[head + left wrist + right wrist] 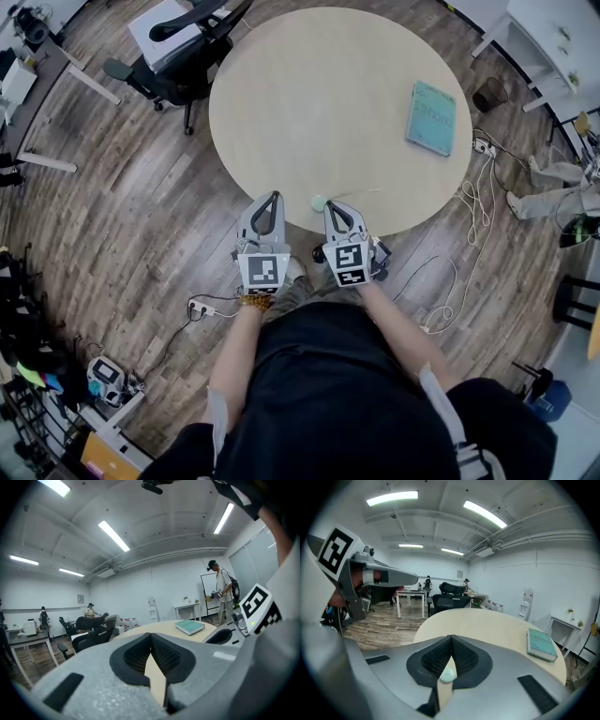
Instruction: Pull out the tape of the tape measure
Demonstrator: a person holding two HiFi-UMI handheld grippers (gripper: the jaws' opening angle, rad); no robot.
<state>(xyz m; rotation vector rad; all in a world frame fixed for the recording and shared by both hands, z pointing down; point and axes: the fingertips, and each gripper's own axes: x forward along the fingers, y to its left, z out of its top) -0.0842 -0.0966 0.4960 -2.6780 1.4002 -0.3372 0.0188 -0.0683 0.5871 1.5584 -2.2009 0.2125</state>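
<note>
From where I stand, the small round pale-green tape measure point(319, 202) lies on the round beige wooden table point(281, 112), at the edge nearest the person. It sits between the tips of the two tools and well apart from the teal hardcover book point(431, 117) on the far right.

The left tongs point(270, 199) hang just to its left, clenched tip to tip with nothing between them. The left gripper view shows only bare table through the slit. The right tongs point(336, 206) sit just beside the tape measure on its right, and they also look pressed together at the tips. In the right gripper view the tape measure point(447, 674) shows through the gap behind those tips, and I judge it to be lying on the table beyond rather than pinched.

A thin pale line seems to run rightward from the case across the table, but it is too fine to say whether it is drawn-out tape. As things lie, neither tool holds the case or the tape's end. That fits a tape yet to be drawn, or one drawn and let go again.
</note>
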